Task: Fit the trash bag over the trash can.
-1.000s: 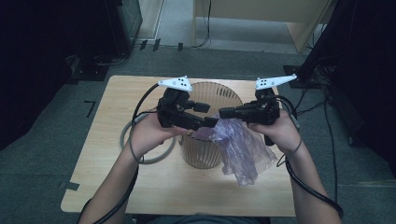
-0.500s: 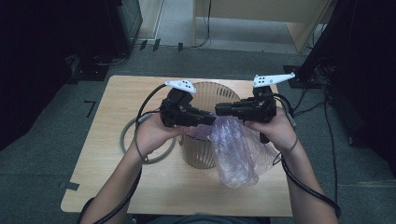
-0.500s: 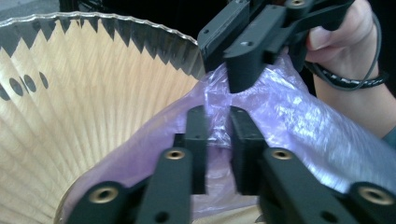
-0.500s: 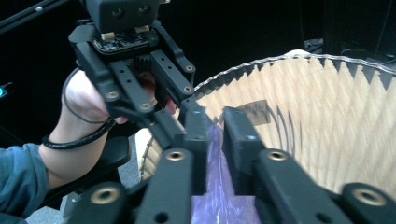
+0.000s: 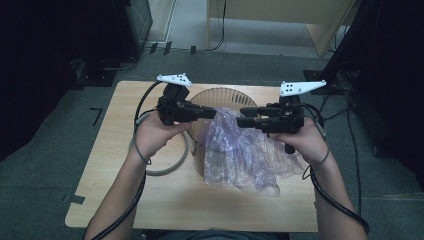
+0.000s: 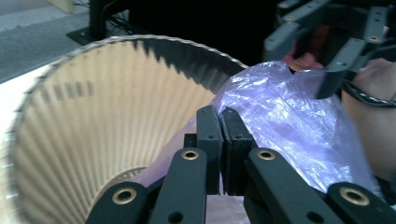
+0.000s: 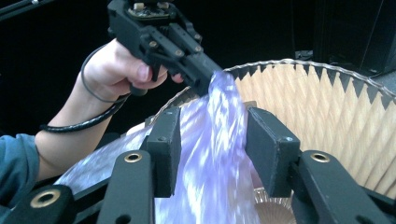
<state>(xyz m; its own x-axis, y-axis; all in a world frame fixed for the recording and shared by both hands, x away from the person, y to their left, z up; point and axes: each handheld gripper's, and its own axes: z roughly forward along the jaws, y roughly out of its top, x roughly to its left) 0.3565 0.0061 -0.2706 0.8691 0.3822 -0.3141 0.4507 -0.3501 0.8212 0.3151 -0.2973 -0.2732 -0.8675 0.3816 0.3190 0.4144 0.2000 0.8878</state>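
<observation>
A tan pleated basket (image 5: pixel 220 97) stands on the table, its ribbed inside (image 6: pixel 93 116) wide open. A translucent purple plastic bag (image 5: pixel 245 152) drapes over its front rim and down onto the tabletop. My left gripper (image 5: pixel 211 113) is over the basket's left rim, shut (image 6: pixel 222 137) on a top edge of the bag (image 6: pixel 280 116). My right gripper (image 5: pixel 241 121) hangs level opposite it. Its jaws stand open (image 7: pixel 212 149) with the bag film (image 7: pixel 219 140) running between them, not pinched. In the right gripper view the left gripper (image 7: pixel 205 77) pinches the bag's upper end.
A grey cable loop (image 5: pixel 165 167) lies on the wooden table (image 5: pixel 125 190) left of the basket. Dark cabinets flank the table on both sides. A wooden desk (image 5: pixel 280 12) stands beyond on the grey floor.
The two grippers have drawn apart, the right one moving right. The bag, bunched below them before, now spreads wider across the basket's front and the table.
</observation>
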